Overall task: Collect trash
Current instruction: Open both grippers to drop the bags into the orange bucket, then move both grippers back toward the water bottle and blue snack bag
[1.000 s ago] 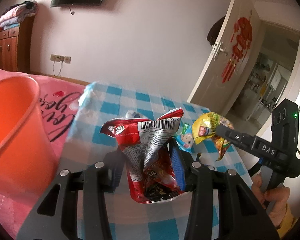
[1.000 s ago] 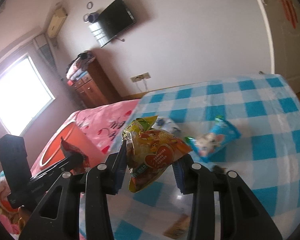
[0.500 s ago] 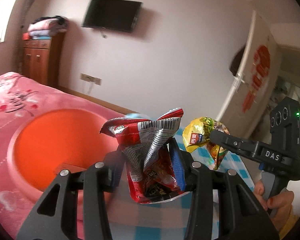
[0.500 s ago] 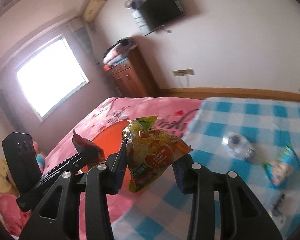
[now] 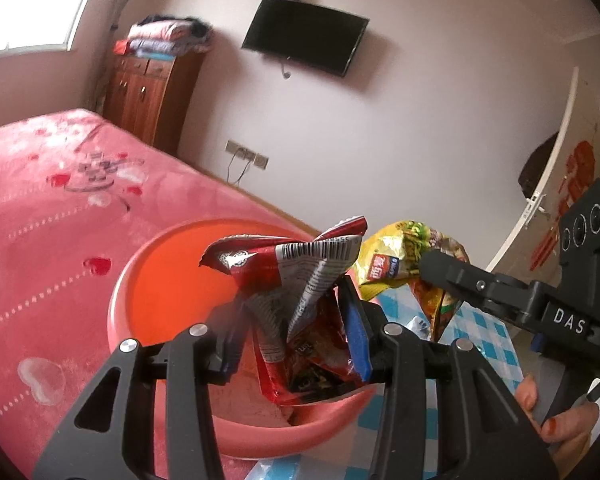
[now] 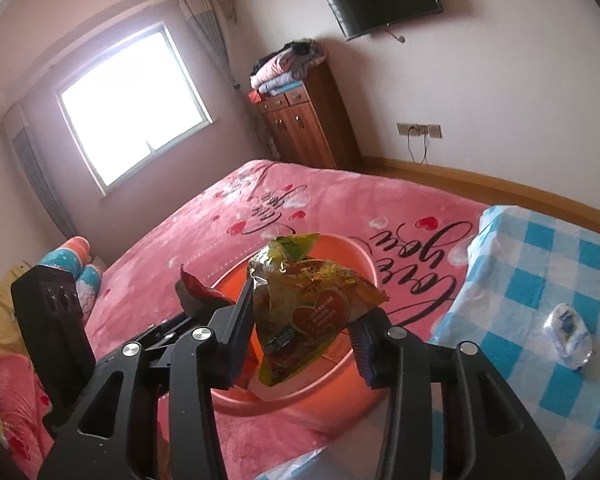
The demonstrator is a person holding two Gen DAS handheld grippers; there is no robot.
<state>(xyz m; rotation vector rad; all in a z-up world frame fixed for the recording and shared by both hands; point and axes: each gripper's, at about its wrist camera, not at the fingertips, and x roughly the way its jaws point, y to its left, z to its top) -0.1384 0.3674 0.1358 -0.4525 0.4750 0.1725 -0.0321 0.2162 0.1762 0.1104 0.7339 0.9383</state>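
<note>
Left hand-held gripper [image 5: 296, 320] is clamped on a red wrapper [image 5: 300, 300]; right hand-held gripper [image 6: 304, 320] pinches a yellow snack bag [image 6: 308, 300]. Both have swung from the checked counter [image 6: 540, 280] to above the orange basin [image 5: 160, 280] on the bed [image 6: 300, 200]. Release appears due; a crumpled bottle [image 6: 568, 332] lies on the counter.

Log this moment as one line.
left tool: shut on red wrapper | right tool: shut on yellow wrapper | both over basin
</note>
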